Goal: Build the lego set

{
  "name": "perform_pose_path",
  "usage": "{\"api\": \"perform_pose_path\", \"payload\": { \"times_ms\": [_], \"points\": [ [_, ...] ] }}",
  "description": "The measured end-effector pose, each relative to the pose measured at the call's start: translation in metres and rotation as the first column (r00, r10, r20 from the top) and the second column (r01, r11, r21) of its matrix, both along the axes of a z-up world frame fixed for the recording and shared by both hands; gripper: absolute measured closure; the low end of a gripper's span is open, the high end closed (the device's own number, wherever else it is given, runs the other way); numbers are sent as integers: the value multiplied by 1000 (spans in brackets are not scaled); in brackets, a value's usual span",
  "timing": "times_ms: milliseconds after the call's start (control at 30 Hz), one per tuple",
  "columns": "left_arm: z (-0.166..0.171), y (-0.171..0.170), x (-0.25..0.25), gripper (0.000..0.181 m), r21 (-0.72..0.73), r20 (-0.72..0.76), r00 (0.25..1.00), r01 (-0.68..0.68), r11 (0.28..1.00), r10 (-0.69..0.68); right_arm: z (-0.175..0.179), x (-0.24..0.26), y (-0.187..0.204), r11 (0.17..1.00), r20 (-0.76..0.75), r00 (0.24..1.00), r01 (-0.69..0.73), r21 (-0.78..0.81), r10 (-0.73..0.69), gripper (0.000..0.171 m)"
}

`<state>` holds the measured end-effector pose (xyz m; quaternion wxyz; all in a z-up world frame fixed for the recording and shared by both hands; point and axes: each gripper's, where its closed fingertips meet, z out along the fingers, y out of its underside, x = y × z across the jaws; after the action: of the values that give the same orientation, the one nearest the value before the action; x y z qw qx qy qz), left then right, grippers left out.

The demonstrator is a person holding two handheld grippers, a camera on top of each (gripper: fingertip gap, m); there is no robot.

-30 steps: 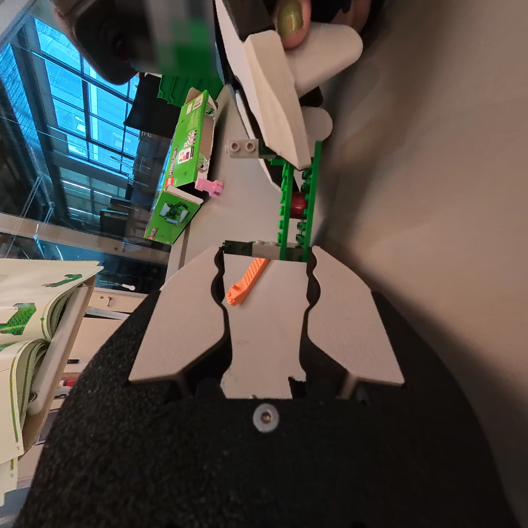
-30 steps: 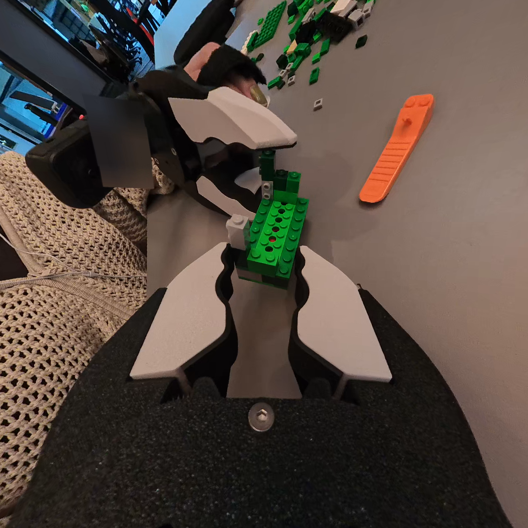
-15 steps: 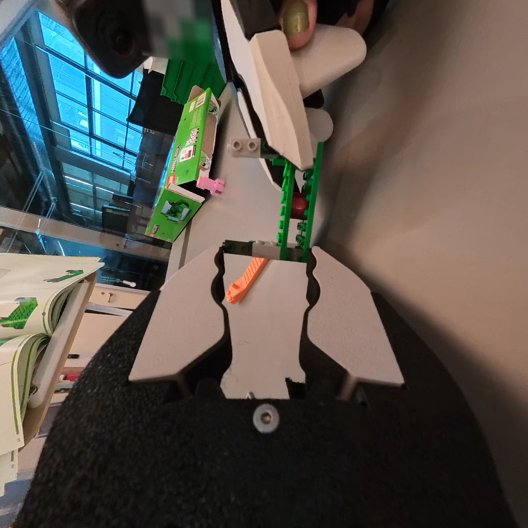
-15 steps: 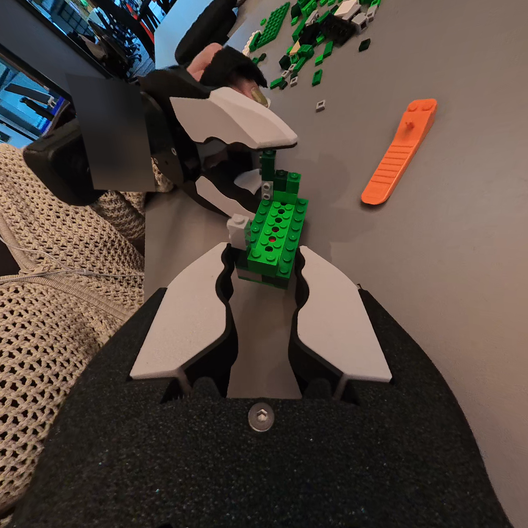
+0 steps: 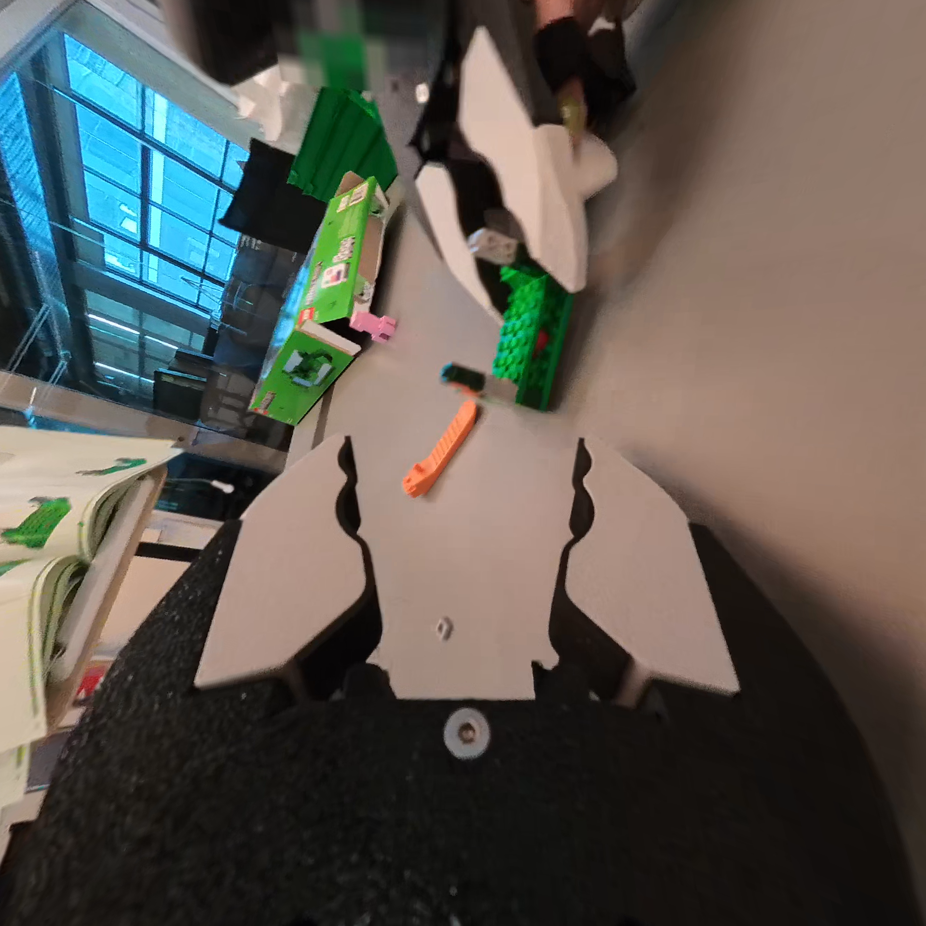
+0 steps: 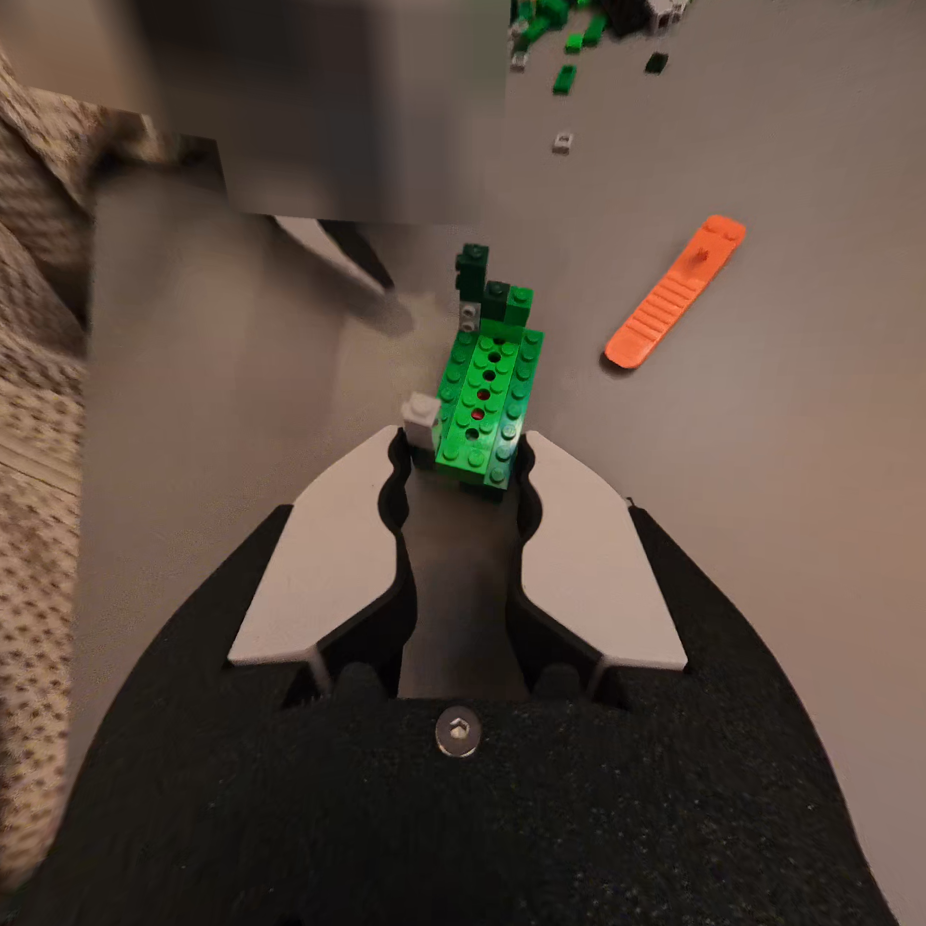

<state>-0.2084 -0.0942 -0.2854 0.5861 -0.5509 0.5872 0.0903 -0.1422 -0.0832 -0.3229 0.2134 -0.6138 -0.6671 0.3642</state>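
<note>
While the right gripper point(image 6: 468, 451) pinches the near end of the green lego build point(image 6: 483, 401) between its two white fingers point(image 6: 325, 566), the left gripper point(image 5: 463, 451) stands spread wide with nothing between its fingers, only bare grey table point(image 5: 776, 351) showing in the gap. Build sits at the right fingertips, apart from the left ones; it is a long bright-green studded block with a row of holes down the middle, red showing in two of them, a light grey piece point(image 6: 420, 418) at its near left corner, and dark green bricks point(image 6: 473, 270) stacked at the far end. Cannot tell whether the build rests on the table or is lifted clear. Orange brick separator point(image 6: 674, 295) lies flat on the table, off to the right of the build and apart from it. Loose green and grey pieces point(image 6: 576, 45) scattered at the far table edge. Left wrist view, much blurred: green set box point(image 5: 320, 305) lying open-ended, small pink figure point(image 5: 373, 325) just beside its mouth, open instruction booklet point(image 5: 55, 526) at far left, windows behind.
</note>
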Motion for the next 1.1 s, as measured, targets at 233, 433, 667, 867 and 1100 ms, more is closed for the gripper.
{"api": "perform_pose_path", "payload": {
  "times_ms": [233, 433, 667, 867, 1100],
  "points": [
    [18, 2, -24, 100, -87, 91, 995, -34, 996, 42, -2, 20, -4, 985, 13, 998, -68, 157, 66, 101],
    [23, 9, -43, 103, -102, 112, 989, -84, 991, 95, 4, 20, -33, 991, -26, 994, -106, 78, 108, 103],
    [27, 11, -69, 113, -159, 189, 966, -149, 976, 178, 8, 18, -44, 987, -23, 992, -122, 105, 125, 111],
    [28, 7, -104, 115, -242, 265, 889, -314, 918, 373, -2, -3, -66, 977, -13, 980, -197, 86, 198, 111],
    [32, -11, -163, 124, -268, 379, 674, -575, 773, 634, 27, -15, -36, 950, -152, 965, -171, 262, 216, 115]
  ]
}}
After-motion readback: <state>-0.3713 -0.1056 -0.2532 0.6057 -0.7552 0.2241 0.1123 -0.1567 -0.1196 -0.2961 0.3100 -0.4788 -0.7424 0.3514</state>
